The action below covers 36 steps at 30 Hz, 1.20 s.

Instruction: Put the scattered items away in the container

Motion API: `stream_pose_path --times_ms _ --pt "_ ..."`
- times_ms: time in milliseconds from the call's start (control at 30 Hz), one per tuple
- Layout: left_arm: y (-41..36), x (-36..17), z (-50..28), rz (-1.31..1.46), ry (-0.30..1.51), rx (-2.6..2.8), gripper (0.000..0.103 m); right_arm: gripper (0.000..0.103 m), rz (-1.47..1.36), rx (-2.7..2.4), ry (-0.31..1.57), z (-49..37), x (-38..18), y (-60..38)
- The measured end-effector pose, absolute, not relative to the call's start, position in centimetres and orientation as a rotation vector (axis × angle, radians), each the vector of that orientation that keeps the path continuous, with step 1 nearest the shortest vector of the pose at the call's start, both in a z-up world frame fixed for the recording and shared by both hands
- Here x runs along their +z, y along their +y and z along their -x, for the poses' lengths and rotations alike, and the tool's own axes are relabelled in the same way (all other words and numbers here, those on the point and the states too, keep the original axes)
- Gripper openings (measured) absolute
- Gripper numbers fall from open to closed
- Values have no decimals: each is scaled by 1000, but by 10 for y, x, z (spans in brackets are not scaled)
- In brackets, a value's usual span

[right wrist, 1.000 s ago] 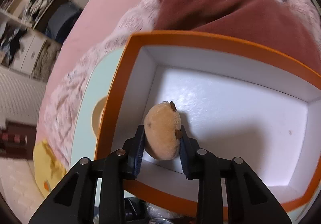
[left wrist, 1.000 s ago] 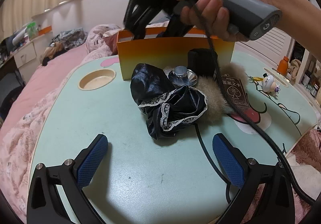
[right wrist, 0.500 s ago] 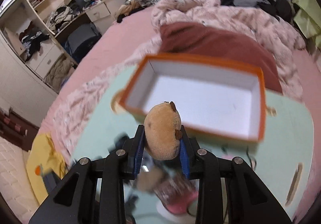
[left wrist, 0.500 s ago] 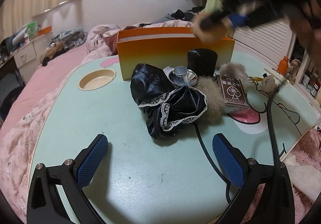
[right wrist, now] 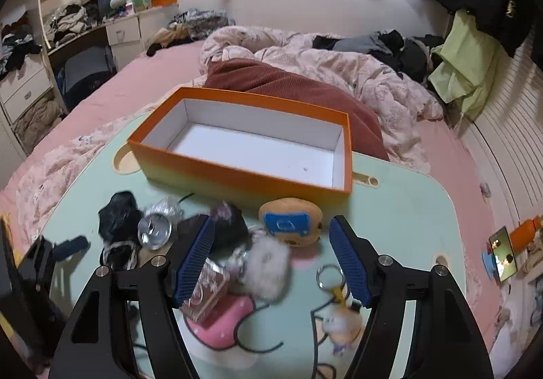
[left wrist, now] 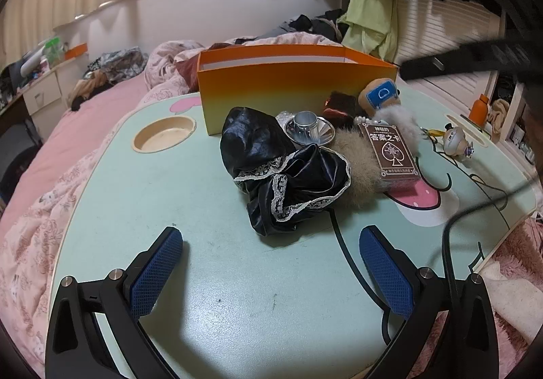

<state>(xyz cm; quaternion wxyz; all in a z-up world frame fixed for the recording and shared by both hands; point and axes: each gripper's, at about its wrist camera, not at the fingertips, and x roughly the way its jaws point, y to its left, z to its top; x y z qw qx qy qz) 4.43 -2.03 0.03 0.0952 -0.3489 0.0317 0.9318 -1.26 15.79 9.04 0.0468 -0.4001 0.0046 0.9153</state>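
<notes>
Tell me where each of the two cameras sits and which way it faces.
Left wrist: low over the mint-green table, looking across the black satin lace-trimmed cloth at the orange cardboard box; the open left claw frames the bottom.
Right wrist: higher, looking down into the box's bare white interior, bed behind; the open right claw shows, holding nothing.
Shared: the box, cloth, tan plush toy with blue patch and brown card deck.
</notes>
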Motion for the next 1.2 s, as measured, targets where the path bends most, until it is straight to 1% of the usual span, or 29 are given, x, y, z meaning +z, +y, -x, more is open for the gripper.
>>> stream_pose_path --times_ms 100,200,267,333,433,533,600,667,700,767,867,933,1000,1200 --pt "-21 3 -42 1074 101 2746 103 71 1208 2815 69 -11 78 159" --pt "-22 8 -36 1181 115 2698 103 71 1236 2809 103 -30 65 160" --pt "-28 19 -33 1196 100 2699 103 71 1265 2812 138 -36 61 162" --pt "-32 41 -26 1189 99 2703 103 71 1277 2811 168 -36 65 169" --pt "-32 76 -6 1191 127 2707 103 71 1257 2789 144 -25 81 176" --pt "-26 117 33 1253 113 2662 103 71 1258 2753 128 -1 102 185" --pt "-21 135 60 1290 104 2636 103 71 1276 2717 139 22 117 193" --pt "-15 145 78 1305 121 2636 103 76 1267 2688 144 38 128 200" --pt "-11 149 92 1320 131 2643 103 84 1265 2671 138 44 133 203" --pt "-5 148 108 1349 144 2653 103 84 1270 2639 108 57 140 205" --pt "0 135 125 1412 103 2612 103 84 1307 2639 117 72 141 209" --pt "2 116 137 1489 14 2546 103 84 1355 2583 111 81 134 214" --pt "5 102 141 1524 -33 2487 103 84 1407 2534 96 89 125 220" --pt "10 81 143 1561 -54 2445 103 84 1494 2466 50 95 104 230"
